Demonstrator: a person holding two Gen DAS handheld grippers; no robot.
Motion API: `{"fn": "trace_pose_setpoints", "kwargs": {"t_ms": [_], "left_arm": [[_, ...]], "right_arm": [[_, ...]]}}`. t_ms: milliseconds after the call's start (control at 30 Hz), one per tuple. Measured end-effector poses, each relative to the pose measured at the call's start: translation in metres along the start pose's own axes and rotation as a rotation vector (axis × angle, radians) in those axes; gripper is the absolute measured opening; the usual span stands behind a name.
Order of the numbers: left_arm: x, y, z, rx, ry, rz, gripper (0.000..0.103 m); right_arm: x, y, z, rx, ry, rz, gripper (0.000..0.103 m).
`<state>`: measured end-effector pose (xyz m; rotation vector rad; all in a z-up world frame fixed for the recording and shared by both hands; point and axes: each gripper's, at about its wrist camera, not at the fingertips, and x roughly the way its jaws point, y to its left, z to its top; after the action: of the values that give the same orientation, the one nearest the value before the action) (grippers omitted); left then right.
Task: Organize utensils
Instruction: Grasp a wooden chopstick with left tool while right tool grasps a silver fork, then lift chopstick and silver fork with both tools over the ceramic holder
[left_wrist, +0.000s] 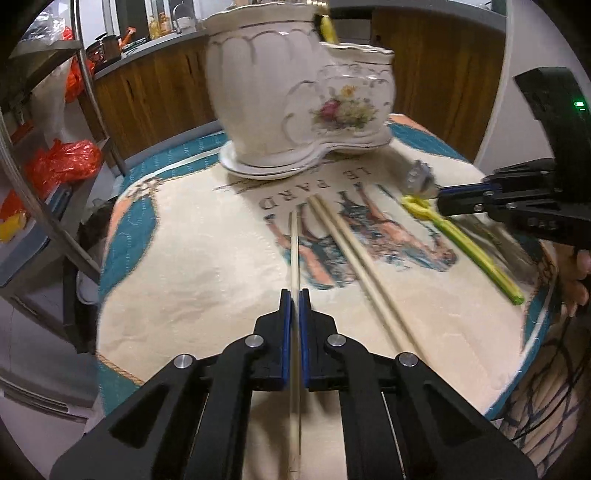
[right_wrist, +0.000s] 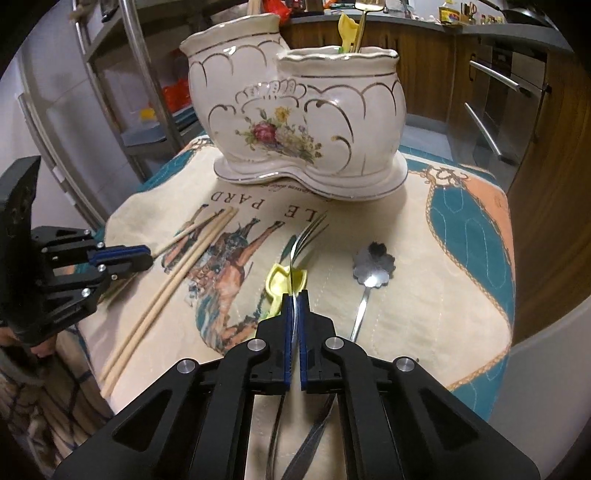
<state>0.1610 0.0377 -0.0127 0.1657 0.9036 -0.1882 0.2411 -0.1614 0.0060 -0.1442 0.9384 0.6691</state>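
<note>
So your left gripper (left_wrist: 294, 295) has its jaws pinched tight on a single wooden chopstick (left_wrist: 294, 251), which runs straight out ahead between the blue pads toward the ceramic holder (right_wrist: 295, 122) standing at the far edge of the bench (right_wrist: 472, 280). Your right gripper (right_wrist: 294, 295) is closed too, jaws clamped on a metal fork (right_wrist: 301, 240) whose tines point toward the holder; the fork looks lifted a bit above the printed cloth (left_wrist: 192, 266), though the blur makes that hard to call. Just under and beside those jaws lies a yellow plastic spoon (right_wrist: 280, 282), its bowl on the cloth. A flower-shaped metal spoon (right_wrist: 373, 267) lies to the right of it, near the right edge of the bench, apart from the fork. The other two chopsticks (right_wrist: 170, 291) lie side by side, touching, on the left part of the bench, slanting from the near left edge toward the middle. The holder has two compartments; the lower right-hand one already has a gold-toned utensil (right_wrist: 364, 22) and something yellow standing in it
</note>
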Motion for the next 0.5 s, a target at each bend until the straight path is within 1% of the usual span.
{"fn": "trace_pose_setpoints", "kwargs": {"t_ms": [100, 200, 300, 367, 500], "left_arm": [[0.002, 0.009, 0.004, 0.006, 0.030, -0.002, 0.004], [0.005, 0.011, 0.010, 0.063, 0.094, -0.009, 0.005], [0.008, 0.006, 0.018, 0.150, 0.173, 0.007, 0.006], [0.010, 0.002, 0.020, 0.203, 0.214, 0.014, 0.006], [0.013, 0.001, 0.027, 0.272, 0.315, -0.007, 0.006]], "right_arm": [[-0.002, 0.002, 0.002, -0.007, 0.014, -0.007, 0.004], [0.002, 0.004, 0.003, -0.024, 0.058, -0.012, 0.004], [0.010, 0.006, 0.007, -0.058, 0.128, -0.031, 0.005], [0.012, 0.005, 0.011, -0.065, 0.162, -0.027, 0.005], [0.019, 0.007, 0.018, -0.100, 0.240, -0.020, 0.005]]}}
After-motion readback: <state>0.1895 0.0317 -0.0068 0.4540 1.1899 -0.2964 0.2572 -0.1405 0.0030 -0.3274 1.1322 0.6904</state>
